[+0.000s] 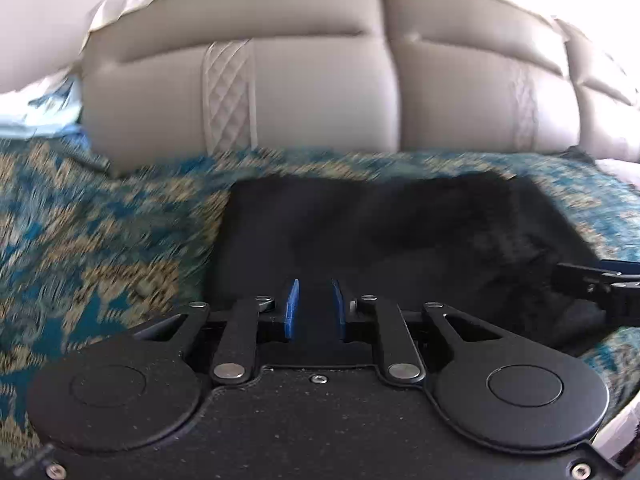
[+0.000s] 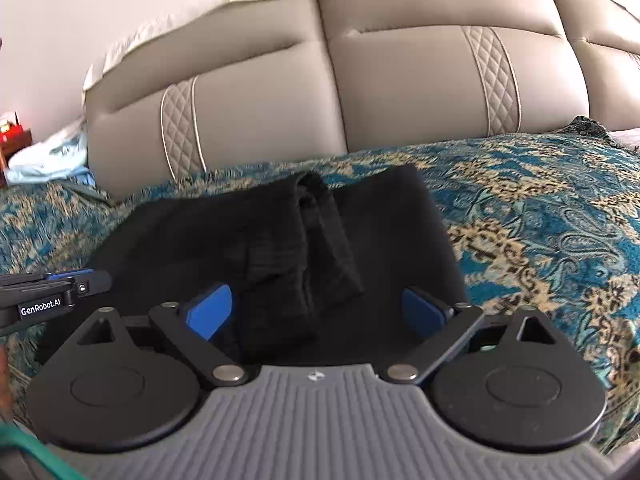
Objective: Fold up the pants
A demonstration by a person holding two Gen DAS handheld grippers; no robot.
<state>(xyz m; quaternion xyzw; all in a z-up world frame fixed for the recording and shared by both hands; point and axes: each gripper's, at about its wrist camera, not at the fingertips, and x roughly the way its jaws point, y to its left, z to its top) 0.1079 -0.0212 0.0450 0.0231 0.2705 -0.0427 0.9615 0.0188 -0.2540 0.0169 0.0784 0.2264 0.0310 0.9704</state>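
Left wrist view: blurred; left gripper [image 1: 315,309] low at centre frame, blue pads a narrow gap apart with dark cloth between, apparently pinching the pants [image 1: 400,232].
Right wrist view: right gripper [image 2: 325,312] spread wide, grasping nothing, jaws straddling a thick folded ridge of the pants [image 2: 288,240].
Pants location: black bundle mid-frame on the patterned bedspread [image 2: 540,208], in front of the padded headboard [image 2: 260,120].
Stage, judged: partly folded, final fold or tidying pending.
Technique: close right fingers on the near edge, lift both grippers level, lay hem over evenly, smooth the ridge.
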